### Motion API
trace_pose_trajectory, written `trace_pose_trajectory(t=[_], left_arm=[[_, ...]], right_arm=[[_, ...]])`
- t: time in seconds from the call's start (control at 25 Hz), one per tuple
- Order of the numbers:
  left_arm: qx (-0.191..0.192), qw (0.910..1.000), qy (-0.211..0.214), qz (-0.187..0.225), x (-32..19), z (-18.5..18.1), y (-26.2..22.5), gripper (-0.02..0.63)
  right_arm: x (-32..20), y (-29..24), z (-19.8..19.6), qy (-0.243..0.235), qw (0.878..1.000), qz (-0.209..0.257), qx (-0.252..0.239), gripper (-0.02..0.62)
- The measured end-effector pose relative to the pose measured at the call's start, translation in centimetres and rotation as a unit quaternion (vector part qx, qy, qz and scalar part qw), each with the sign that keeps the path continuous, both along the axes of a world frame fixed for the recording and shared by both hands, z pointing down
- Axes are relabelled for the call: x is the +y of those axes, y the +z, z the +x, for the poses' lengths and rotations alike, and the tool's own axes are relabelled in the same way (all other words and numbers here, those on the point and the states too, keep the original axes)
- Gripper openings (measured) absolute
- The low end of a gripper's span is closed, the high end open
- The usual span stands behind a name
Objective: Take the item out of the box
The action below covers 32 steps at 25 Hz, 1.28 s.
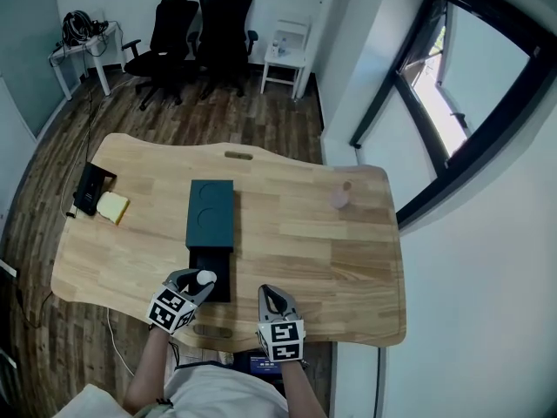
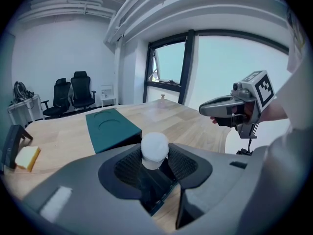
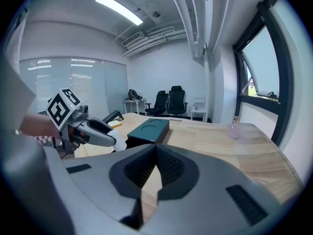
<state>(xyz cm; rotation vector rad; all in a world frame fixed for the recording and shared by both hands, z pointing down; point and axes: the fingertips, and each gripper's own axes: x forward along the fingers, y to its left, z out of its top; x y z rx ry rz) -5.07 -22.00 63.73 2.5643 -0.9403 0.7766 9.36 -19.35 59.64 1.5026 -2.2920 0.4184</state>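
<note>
A small white rounded item (image 2: 154, 150) is pinched between the jaws of my left gripper (image 2: 155, 164), just above the open black box base (image 1: 213, 277) at the table's near edge. In the head view the white item (image 1: 206, 278) shows at the tip of the left gripper (image 1: 198, 284). The dark teal lid (image 1: 211, 214) with two round recesses lies flat just beyond the base. My right gripper (image 1: 272, 296) hovers to the right of the base over bare wood, its jaws shut with nothing between them. The right gripper view shows the left gripper's fingers (image 3: 93, 130) with the white item (image 3: 119, 141).
A yellow sponge (image 1: 113, 207) and a black device (image 1: 90, 188) lie at the table's left side. A small pale pink bottle (image 1: 342, 195) stands at the right rear. The wooden table (image 1: 348, 259) ends close in front of me; office chairs (image 1: 218, 24) stand beyond it.
</note>
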Motion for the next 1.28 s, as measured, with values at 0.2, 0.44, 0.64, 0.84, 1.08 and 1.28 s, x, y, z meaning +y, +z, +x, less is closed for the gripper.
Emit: trace_pose_trajectory(t=[0.2, 0.44, 0.64, 0.84, 1.08, 1.28], left_arm=[[0.025, 0.9995, -0.007, 0.015, 0.2, -0.1, -2.0, 0.169], [0.052, 0.9984, -0.011, 0.018, 0.5, 0.4, -4.0, 0.167], [0.090, 0.9953, -0.019, 0.027, 0.5, 0.9, -6.5, 0.167], [0.115, 0.9913, -0.044, 0.047, -0.4, 0.2, -8.7, 0.167], [0.129, 0.9873, -0.061, 0.070, -0.9, -0.9, -10.4, 0.167], [0.117, 0.9885, -0.057, 0.076, -0.9, -0.7, -10.2, 0.167]], right_arm=[[0.3, -1.3, -0.1, 0.013, 1.000, 0.023, -0.002, 0.005], [0.7, -3.0, -0.2, 0.033, 0.998, 0.044, -0.009, 0.005], [0.7, -4.1, 0.0, 0.047, 0.997, 0.060, -0.014, 0.005], [0.4, -5.4, 0.7, 0.061, 0.995, 0.079, -0.018, 0.005], [0.2, -6.8, 0.9, 0.075, 0.992, 0.093, -0.044, 0.005], [-0.1, -6.7, 0.9, 0.070, 0.993, 0.092, -0.040, 0.005]])
